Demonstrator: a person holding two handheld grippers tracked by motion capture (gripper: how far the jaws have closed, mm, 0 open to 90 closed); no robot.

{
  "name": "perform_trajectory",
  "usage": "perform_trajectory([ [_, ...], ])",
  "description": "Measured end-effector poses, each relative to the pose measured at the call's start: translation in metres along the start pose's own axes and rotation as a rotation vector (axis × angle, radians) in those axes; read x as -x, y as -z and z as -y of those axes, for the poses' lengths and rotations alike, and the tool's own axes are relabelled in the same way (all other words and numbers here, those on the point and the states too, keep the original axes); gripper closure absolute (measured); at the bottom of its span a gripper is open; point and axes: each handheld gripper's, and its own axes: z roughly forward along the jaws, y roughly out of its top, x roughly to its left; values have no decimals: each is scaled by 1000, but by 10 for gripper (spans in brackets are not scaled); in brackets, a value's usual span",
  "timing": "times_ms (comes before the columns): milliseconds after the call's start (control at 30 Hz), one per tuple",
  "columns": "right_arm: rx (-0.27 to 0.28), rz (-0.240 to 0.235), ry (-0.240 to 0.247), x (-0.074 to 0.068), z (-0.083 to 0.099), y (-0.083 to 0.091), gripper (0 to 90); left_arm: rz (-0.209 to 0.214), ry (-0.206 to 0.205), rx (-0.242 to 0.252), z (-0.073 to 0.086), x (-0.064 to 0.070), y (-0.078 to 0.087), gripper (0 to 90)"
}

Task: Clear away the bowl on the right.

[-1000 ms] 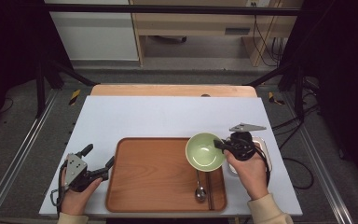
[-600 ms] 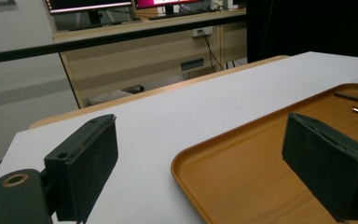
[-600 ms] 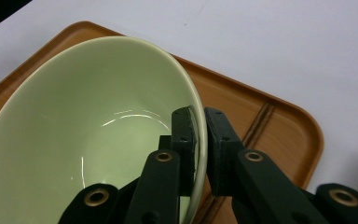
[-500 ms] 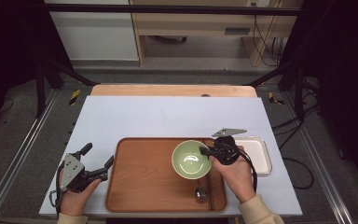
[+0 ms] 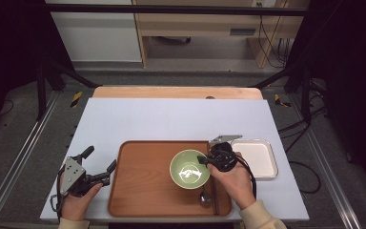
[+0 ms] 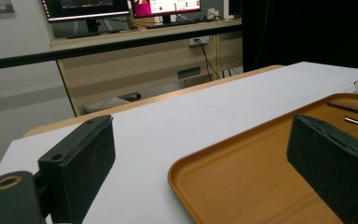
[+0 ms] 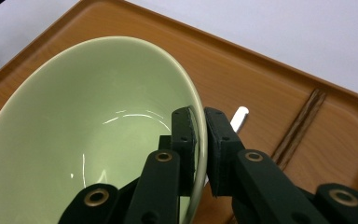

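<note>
Your right gripper point(image 5: 204, 160) has the bowl point(image 5: 189, 169) by its rim, one jaw inside the wall and one outside, pressed onto the thin green edge, as the right gripper view point(image 7: 200, 154) makes plain. The bowl point(image 7: 88, 135) sits over the right half of the tray point(image 5: 143, 191), and whether its foot touches the tray or hangs just above it cannot be told from here. Treat it as glazed ceramic, I judge: stiff, smooth and slick under rubber pads, with enough weight to swing around a one-sided pinch, and likely to chip if it comes down hard. The rim where you hold it is a fair place to grip, but keep the jaws square across the wall so the bowl does not pivot, and lower it flat, not on one edge. On the tray just beside the bowl, on your side, lie a spoon point(image 5: 203, 199) and chopsticks point(image 5: 214, 193); the chopsticks point(image 7: 300, 130) run along the tray's right edge, so put the bowl down clear of both. A white dish point(image 5: 255, 157) stands on the table right of the tray. Your left gripper point(image 5: 100, 167) rests at the tray's left edge with its jaws spread wide and nothing between them, which the left gripper view point(image 6: 214, 177) confirms.
</note>
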Motion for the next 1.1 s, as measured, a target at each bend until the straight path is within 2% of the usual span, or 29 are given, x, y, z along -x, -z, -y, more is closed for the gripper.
perform_trajectory([
  [233, -45, -20, 3, -5, 2, -9, 833, 4, -3, -5, 0, 1, 0, 71],
  [267, -45, -19, 15, -5, 2, -10, 833, 5, -4, -5, 0, 1, -1, 71],
  [667, -87, -42, -24, -1, 7, -20, 828, 8, -5, -6, 0, 2, -2, 71],
  [1033, -75, -54, -37, 7, 12, -24, 821, 4, -10, -9, 0, 2, -1, 74],
  [1100, -55, -56, -41, 8, 12, -23, 772, 5, -10, -8, 0, 2, -1, 74],
])
